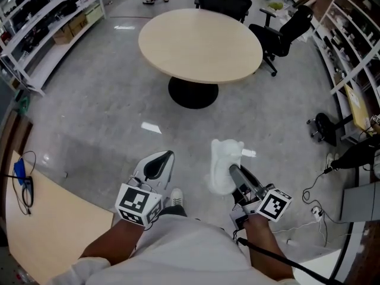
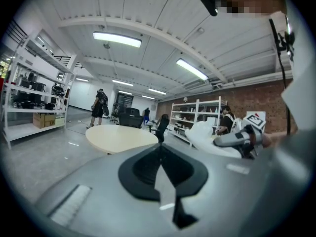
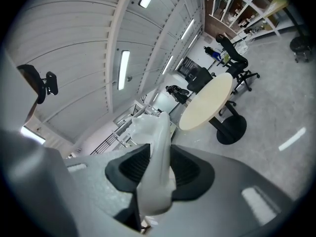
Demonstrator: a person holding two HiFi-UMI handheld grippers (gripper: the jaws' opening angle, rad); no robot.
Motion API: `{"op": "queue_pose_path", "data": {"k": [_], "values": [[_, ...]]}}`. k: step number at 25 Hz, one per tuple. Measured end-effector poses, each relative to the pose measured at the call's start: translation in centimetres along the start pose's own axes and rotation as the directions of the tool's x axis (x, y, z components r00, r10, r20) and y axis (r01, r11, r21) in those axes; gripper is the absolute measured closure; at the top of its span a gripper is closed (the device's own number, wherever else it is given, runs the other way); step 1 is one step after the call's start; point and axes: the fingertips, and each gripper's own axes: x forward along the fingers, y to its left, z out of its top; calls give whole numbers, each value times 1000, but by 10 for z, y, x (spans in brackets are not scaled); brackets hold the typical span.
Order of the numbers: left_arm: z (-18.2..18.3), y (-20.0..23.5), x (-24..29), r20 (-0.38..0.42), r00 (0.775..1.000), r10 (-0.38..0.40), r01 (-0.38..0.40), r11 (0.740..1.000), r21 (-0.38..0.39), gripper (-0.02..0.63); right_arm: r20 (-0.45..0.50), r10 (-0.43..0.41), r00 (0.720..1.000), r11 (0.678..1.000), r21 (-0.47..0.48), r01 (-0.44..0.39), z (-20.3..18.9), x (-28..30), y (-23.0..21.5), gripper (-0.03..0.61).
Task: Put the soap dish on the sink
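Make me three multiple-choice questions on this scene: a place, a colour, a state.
1. Where is the soap dish? A on a shelf; B between the right gripper's jaws; C on the floor.
2. What colour is the round table's top? A beige; B red; C black.
3. How are the left gripper's jaws? A shut, empty; B wide open; C holding a cup.
Answers: B, the jaws pinch the white dish; A, its top is pale beige; A, the pads meet with nothing between.

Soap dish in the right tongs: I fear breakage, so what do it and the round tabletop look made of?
Soap dish: probably plastic, milky white, slightly translucent and glossy; ceramic not excluded. Round tabletop: likely wood-look laminate, pale beige, matte, even surface.
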Motion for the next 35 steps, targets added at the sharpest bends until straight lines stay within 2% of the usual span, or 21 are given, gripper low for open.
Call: {"op": "queue_pose_path", "data": {"k": [8,15,27,35], "values": [[20,46,42,24,999,-35,34,999,28,606,49,9,999,1000,-10,-8,33,52,-3,448],[23,58,58,18,998,-62,62,998,-1,606,50,-7,999,999,-41,9,50,70,-5,448],[7,81,85,-24,999,-22,21,999,-29,606,39,-4,999,1000,28,3,62,103,-39,448],[23,102,133,-24,999,24,-24,1000,-17,606,24,29,999,999,32,-29,102,140,-68,448]]}}
